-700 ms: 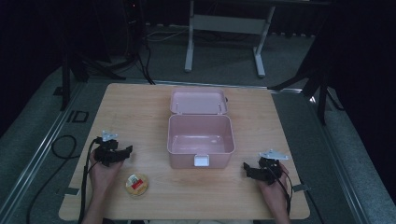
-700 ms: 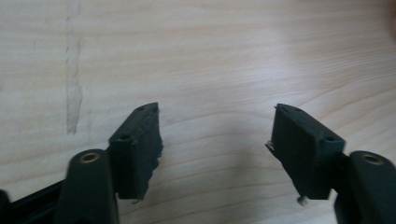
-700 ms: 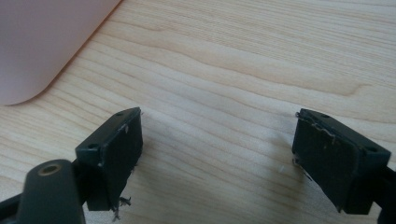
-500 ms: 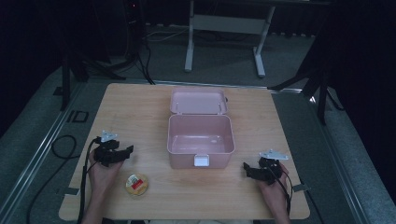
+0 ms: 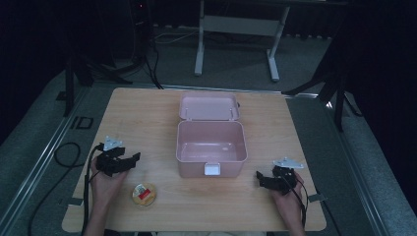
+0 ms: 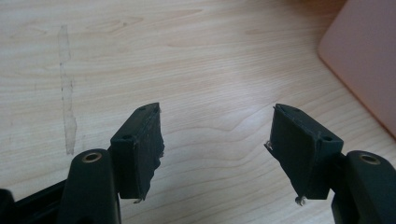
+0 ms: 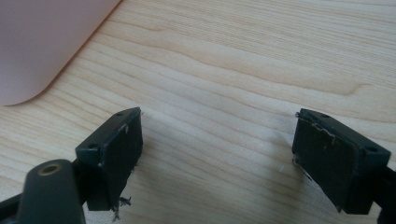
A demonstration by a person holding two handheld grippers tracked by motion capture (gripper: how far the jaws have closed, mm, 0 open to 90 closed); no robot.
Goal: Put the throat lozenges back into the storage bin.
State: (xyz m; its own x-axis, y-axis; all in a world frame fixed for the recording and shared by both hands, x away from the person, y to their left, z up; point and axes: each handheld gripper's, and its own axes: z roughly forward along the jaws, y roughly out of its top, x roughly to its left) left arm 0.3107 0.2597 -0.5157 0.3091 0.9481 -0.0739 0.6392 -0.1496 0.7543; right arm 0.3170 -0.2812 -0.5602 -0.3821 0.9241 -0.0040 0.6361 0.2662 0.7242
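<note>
Left hand-held gripper (image 5: 132,158) near round tin (image 5: 144,193)

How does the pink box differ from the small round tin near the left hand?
The pink box is large, rectangular and open, its lid tipped back; the round tin is small, flat and yellowish with a red label. The box sits mid-table, the tin near the front edge. Both rest untouched on the wooden table.

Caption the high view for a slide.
Open pink box mid-table, both hand-held grippers empty beside it, small round tin near the left one.
</note>
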